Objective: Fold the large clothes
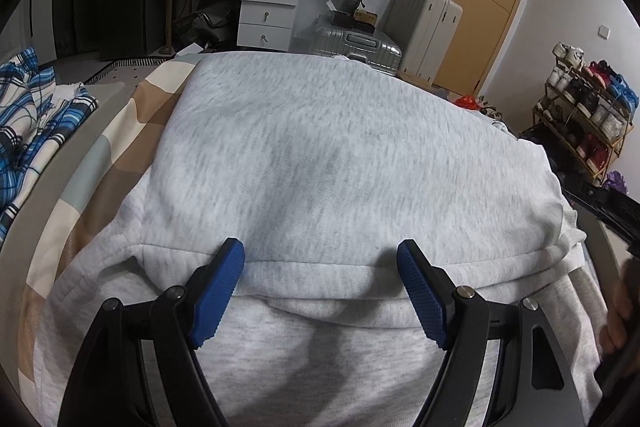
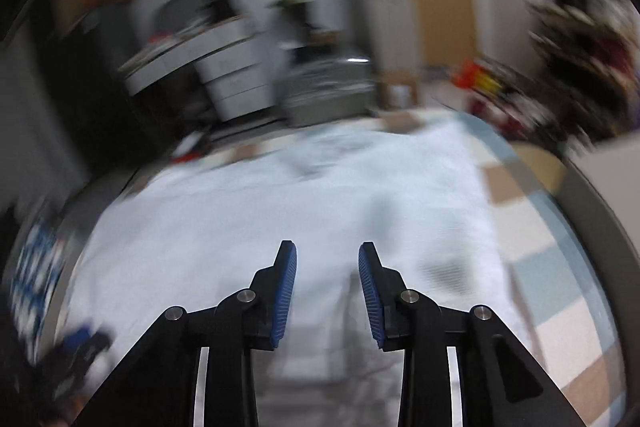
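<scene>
A large light grey sweatshirt [image 1: 328, 163] lies spread over the bed, its upper layer folded back so a hem runs across just beyond my left fingertips. My left gripper [image 1: 320, 259] hovers over that hem, open wide, with nothing between its blue pads [image 1: 218, 297]. In the blurred right wrist view the same grey garment [image 2: 280, 211] covers the bed. Above it my right gripper [image 2: 328, 259] has its jaws parted a little, with nothing between the blue pads [image 2: 285, 297].
A checked bedsheet [image 1: 120, 131] shows at the left of the garment and a blue plaid cloth [image 1: 28, 115] beyond it. A hand [image 1: 618, 319] is at the right edge. Drawers [image 1: 268, 11], suitcases [image 1: 428, 27] and a shoe rack [image 1: 588, 111] stand past the bed.
</scene>
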Action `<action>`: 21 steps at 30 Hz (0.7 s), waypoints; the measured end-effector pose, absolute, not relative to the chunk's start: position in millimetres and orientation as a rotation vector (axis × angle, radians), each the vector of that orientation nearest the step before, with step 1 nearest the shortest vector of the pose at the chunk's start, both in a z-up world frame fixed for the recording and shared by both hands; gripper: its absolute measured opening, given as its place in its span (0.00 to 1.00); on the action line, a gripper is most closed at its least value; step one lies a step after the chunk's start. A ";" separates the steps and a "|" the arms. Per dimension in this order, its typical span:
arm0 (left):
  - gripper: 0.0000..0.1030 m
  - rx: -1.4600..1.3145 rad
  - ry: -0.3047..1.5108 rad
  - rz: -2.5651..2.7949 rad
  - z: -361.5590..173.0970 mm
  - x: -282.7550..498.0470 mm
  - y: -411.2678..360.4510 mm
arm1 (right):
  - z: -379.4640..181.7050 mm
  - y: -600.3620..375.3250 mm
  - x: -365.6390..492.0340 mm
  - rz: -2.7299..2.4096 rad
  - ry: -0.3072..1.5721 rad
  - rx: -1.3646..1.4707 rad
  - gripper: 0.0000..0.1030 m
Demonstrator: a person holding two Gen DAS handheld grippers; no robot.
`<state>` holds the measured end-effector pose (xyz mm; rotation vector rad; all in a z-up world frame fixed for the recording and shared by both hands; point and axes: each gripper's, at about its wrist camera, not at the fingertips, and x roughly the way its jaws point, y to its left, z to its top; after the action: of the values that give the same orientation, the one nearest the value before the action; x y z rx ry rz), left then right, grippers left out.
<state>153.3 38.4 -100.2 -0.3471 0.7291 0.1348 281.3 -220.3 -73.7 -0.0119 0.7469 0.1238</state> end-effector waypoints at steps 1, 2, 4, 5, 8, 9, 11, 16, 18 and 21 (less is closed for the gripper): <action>0.73 -0.346 0.730 0.135 -100.2 153.2 37.9 | -76.3 -205.4 280.9 0.159 0.762 -0.054 0.31; 0.73 -0.348 0.730 0.134 -100.5 152.8 37.7 | -83.5 -187.8 280.2 0.210 0.794 -0.109 0.34; 0.73 -0.354 0.728 0.131 -100.8 152.7 39.5 | -104.1 -168.2 279.3 0.260 0.841 -0.175 0.34; 0.73 -0.360 0.727 0.127 -101.1 152.2 40.6 | -115.8 -163.3 282.3 0.267 0.875 -0.204 0.34; 0.73 -0.383 0.720 0.113 -101.3 150.6 44.1 | -134.0 -172.1 277.8 0.275 0.896 -0.217 0.34; 0.73 -0.389 0.718 0.110 -101.4 149.8 45.4 | -131.6 -180.9 275.3 0.253 0.896 -0.211 0.34; 0.73 -0.390 0.719 0.109 -101.0 149.5 45.2 | -129.1 -201.4 270.3 0.151 0.880 -0.226 0.34; 0.73 -0.354 0.732 0.122 -98.8 151.8 38.1 | -123.1 -254.5 266.7 0.059 0.909 -0.125 0.26; 0.73 -0.357 0.733 0.122 -99.6 151.1 39.1 | -115.9 -245.5 260.3 0.056 0.897 -0.173 0.31; 0.73 -0.370 0.730 0.117 -99.5 150.9 41.4 | -105.1 -252.9 257.9 0.017 0.847 -0.129 0.54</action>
<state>150.9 41.4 -99.5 -0.3702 0.7297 0.1166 257.9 -252.9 -105.1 -0.1287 0.8474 0.0168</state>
